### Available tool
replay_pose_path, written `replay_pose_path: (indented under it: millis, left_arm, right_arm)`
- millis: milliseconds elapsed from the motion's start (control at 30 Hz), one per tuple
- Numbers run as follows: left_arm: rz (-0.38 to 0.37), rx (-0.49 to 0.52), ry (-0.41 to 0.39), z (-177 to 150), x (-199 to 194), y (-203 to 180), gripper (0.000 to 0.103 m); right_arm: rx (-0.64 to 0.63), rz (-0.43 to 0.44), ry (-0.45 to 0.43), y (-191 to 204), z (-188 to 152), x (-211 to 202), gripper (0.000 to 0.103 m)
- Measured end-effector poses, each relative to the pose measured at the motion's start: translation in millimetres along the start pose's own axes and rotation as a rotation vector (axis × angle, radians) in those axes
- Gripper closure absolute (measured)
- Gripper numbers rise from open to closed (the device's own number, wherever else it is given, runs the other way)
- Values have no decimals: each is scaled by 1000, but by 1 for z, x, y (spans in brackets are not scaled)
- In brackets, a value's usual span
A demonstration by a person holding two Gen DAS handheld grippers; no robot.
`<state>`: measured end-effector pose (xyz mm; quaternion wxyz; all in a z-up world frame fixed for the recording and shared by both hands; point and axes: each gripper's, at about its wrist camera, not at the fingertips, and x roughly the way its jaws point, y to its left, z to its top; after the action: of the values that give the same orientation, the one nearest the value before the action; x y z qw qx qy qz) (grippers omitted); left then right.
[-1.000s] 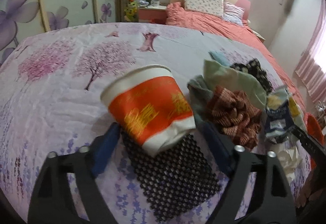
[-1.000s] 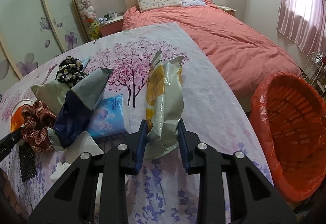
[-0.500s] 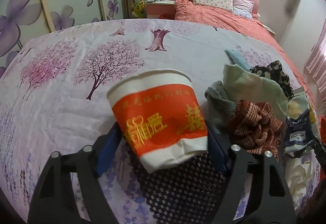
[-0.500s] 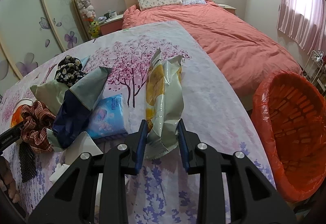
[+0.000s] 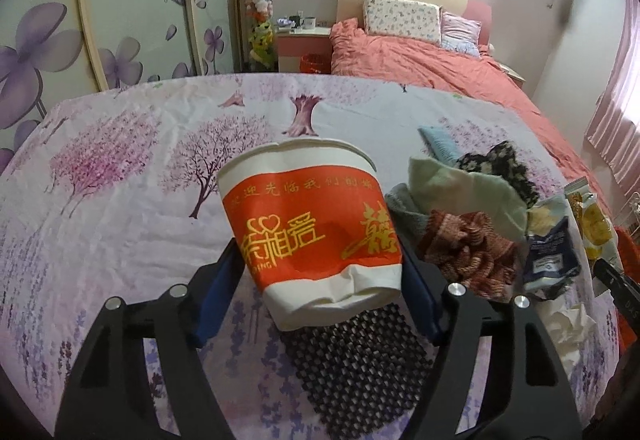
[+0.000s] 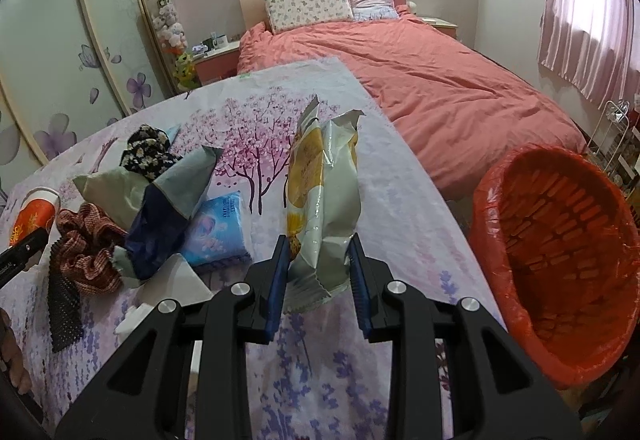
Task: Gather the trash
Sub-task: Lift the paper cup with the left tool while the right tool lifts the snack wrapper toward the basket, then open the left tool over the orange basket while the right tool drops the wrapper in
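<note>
Left tongs (image 5: 320, 280): clamped on the paper cup, blue pads pressed to both sides of its lower part, centre of the left wrist frame.
Paper cup (image 5: 308, 228): white with a red-orange band and gold characters, dented near its base, tilted with the rim toward the upper part of the frame, held above the table.
Right tongs (image 6: 318, 270): closed on the snack bag, blue pads gripping its lower end, lower centre of the right wrist frame.
Snack bag (image 6: 322, 196): yellow and silver, crumpled, torn open at the top, standing upright between the pads.
Trash basket (image 6: 560, 256): orange, lined with a red bag, at the right edge of the right wrist frame, beside the table's edge.
Table (image 5: 120, 200): covered with a lilac cloth printed with pink trees.
Black mesh mat (image 5: 356, 356): flat on the cloth, below the cup in the frame.
Cloth pile (image 5: 468, 208): pale green cloth, red-brown knit scrunchie and black floral piece, right of the cup.
Dark blue wrapper (image 6: 160, 224): crumpled, left of centre in the right wrist frame, touching the pile.
Blue tissue pack (image 6: 218, 228): just right of the wrapper.
White tissue (image 5: 568, 328): crumpled, lower right of the left wrist frame.
Bed (image 6: 440, 80): salmon cover, two pillows, upper right.
</note>
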<state>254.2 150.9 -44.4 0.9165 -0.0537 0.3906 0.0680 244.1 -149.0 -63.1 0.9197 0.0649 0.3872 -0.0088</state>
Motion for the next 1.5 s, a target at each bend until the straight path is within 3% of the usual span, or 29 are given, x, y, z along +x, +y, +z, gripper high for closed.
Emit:
replay_pose_path:
  millis: [300,800,1067,1500]
  left_arm:
    - [-70,26,-72,-1,-48,-27,31]
    - [-303,128,-159,-18,-123,-107,31]
    - [-401,178,-153,-25,-135,-147,31]
    - [-526,270,-128,-40,-130,-217,31]
  right_arm:
    - [18,25,-72,-12,-4,-43,73]
    - [61,-35,-229,-43,-20,-114,73]
    - [95,-92,-282,-71,-27,-132,73]
    - [184,-152,-283,-118,-32,-123,73]
